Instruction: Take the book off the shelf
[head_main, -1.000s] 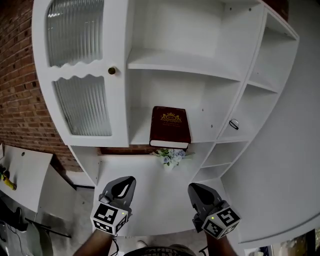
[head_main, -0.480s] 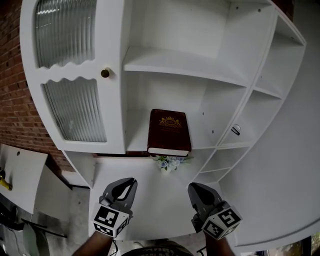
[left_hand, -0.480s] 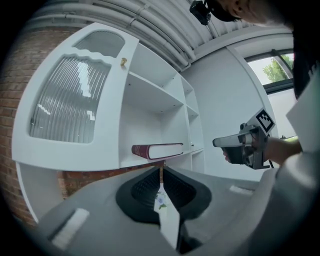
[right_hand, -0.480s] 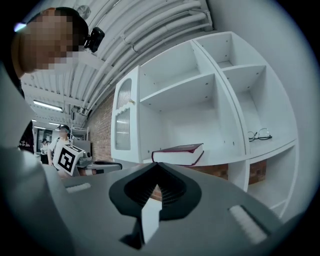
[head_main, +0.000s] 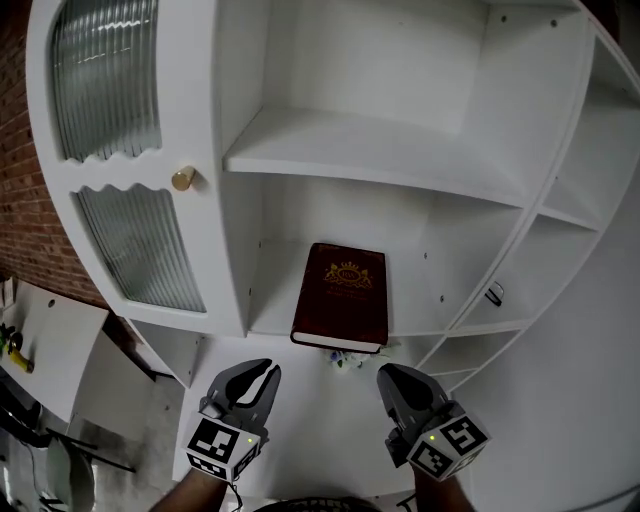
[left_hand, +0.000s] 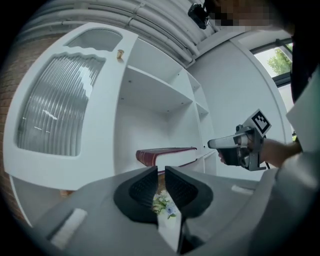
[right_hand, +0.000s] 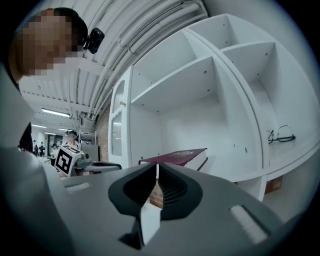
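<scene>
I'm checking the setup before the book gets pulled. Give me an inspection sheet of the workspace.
Surface: white shelf, mostly bare.
Job's things: dark red book lies flat, overhanging the shelf's front edge.
Clutter: small flowers below the book; glasses in the right compartment.
Grippers: left gripper jaws slightly apart, empty; right gripper jaws together, empty; both short of the book.
Cables: nothing seen.
Surroundings: ribbed-glass door with brass knob, brick wall at left.

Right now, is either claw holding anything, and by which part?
Nothing held. Left claw and right claw are empty; book lies on the shelf, untouched.
</scene>
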